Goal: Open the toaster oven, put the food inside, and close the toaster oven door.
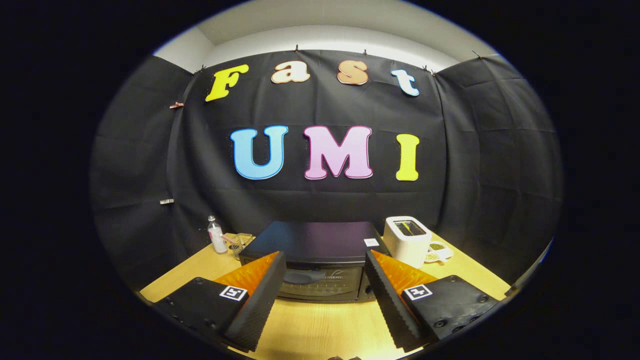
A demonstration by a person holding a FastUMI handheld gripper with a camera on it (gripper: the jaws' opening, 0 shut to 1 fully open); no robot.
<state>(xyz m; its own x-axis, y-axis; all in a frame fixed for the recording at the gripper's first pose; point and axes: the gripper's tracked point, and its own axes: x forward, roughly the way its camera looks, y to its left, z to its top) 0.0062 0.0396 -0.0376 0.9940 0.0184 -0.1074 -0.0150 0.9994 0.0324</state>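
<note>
Black cloth walls a booth around a wooden table (pixel 320 325). Spread wide and holding nothing, the gripper (pixel 325 272) faces the oven (pixel 312 250), door shut, just ahead between its fingers. Beyond the right finger stands a white toaster (pixel 407 240); beyond the left, a small bottle (pixel 216 235).

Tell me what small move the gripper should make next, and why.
Probably ease the gripper forward and down toward the top edge of the toaster oven door. The door looks closed, the fingers are spread open with nothing between them, and the oven sits just ahead of them on the wooden table. I cannot make out a handle, so approach slowly.
</note>
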